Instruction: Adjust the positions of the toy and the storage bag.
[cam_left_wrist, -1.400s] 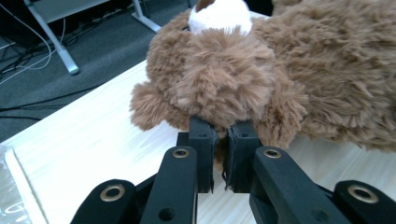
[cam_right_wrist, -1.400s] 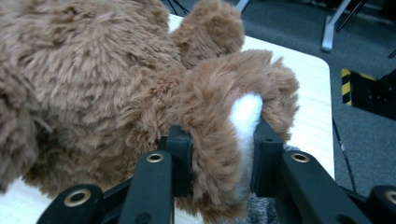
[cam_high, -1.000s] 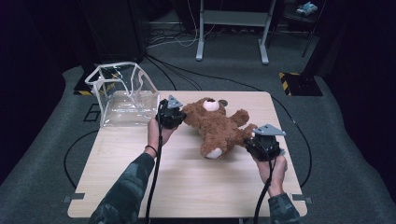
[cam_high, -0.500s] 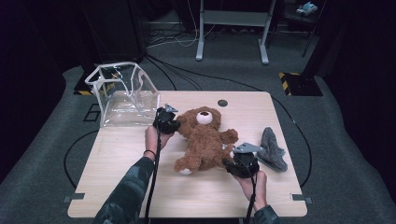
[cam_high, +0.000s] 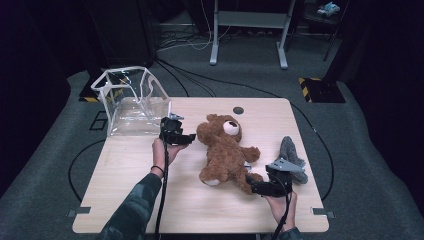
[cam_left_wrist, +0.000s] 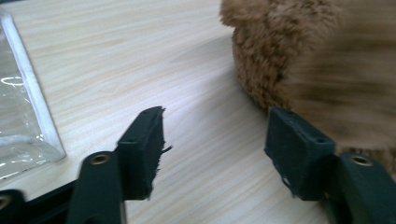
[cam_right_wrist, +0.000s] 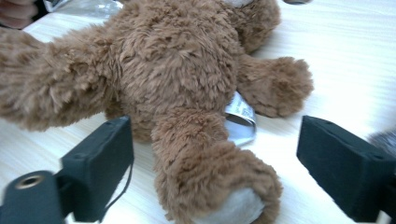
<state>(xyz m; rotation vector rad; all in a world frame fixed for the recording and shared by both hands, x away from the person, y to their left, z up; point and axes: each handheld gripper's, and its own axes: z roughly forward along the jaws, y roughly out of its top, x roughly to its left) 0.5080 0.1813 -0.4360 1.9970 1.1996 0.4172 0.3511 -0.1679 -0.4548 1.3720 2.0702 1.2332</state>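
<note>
High view: desk (cam_high: 200, 200) evenly lit from above, surrounding floor dim, soft short shadows. Left gripper view: teddy bear (cam_left_wrist: 322, 70) smeared by motion blur at right. Right gripper view: desk glares white at upper right; near jaws soft.

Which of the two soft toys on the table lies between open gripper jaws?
The brown plush teddy bear: its leg lies between the right gripper's open jaws. The grey plush toy lies apart.

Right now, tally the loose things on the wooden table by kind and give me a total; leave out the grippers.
Brown plush teddy bear: 1
Clear plastic bag with white trim: 1
Grey fuzzy soft item by the table's right edge: 1
Total: 3
</note>
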